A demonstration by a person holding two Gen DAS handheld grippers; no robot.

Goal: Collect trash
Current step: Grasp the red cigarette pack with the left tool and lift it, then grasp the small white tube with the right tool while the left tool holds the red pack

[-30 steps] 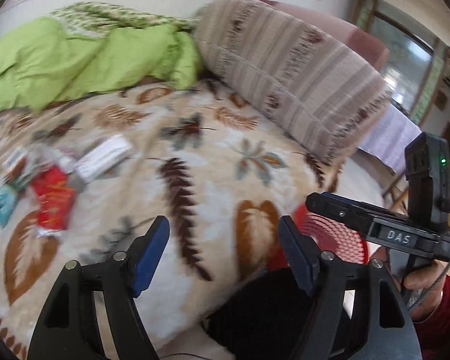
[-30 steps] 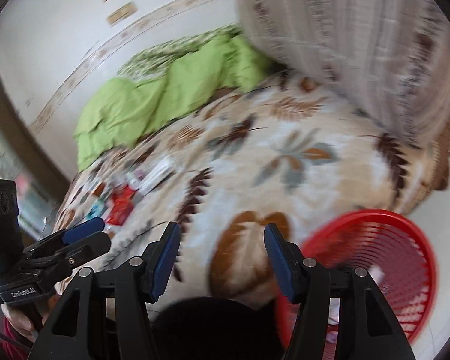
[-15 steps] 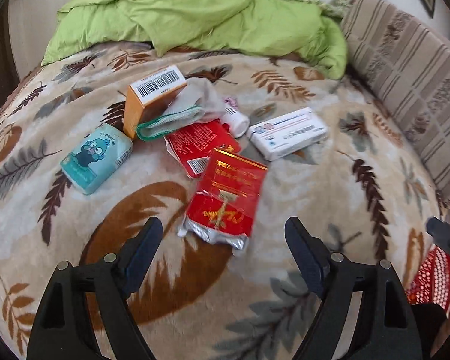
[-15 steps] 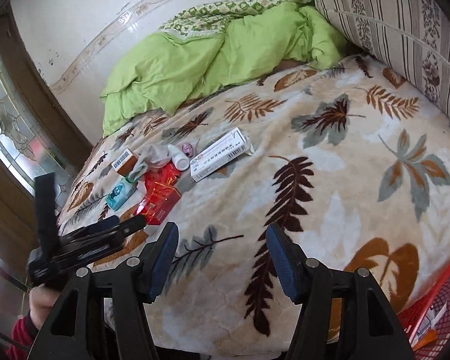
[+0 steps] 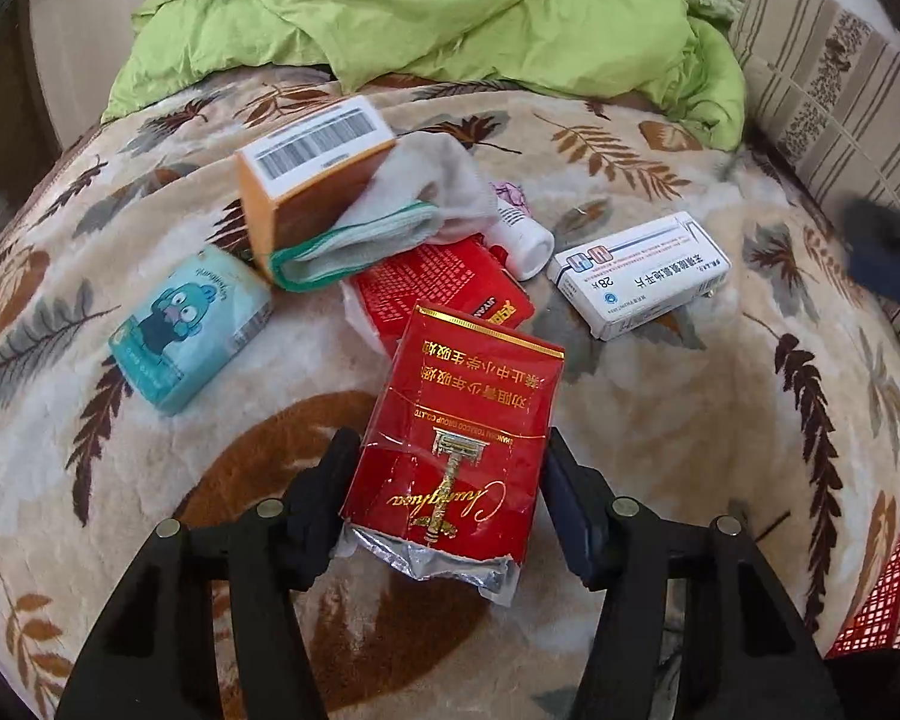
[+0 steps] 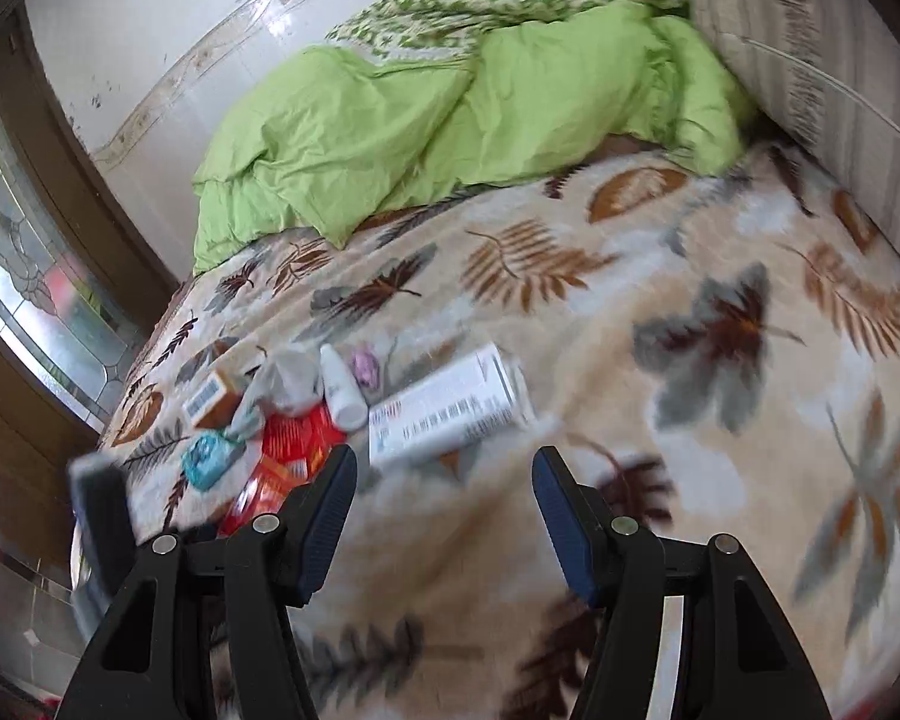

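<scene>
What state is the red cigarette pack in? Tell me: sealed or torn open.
Torn open. The red cigarette pack has a ragged end with crumpled silver foil sticking out, nearest the camera, as it lies flat on the blanket.

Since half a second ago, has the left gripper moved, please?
Yes. The left gripper has closed in on the red cigarette pack, which lies between its closing jaws.

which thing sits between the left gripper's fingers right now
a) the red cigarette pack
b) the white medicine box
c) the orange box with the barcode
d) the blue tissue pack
a: in the left wrist view the red cigarette pack lies between the two fingers of the left gripper, whose jaws have just been closing around it, while the white medicine box lies off to the right on the blanket.
</scene>
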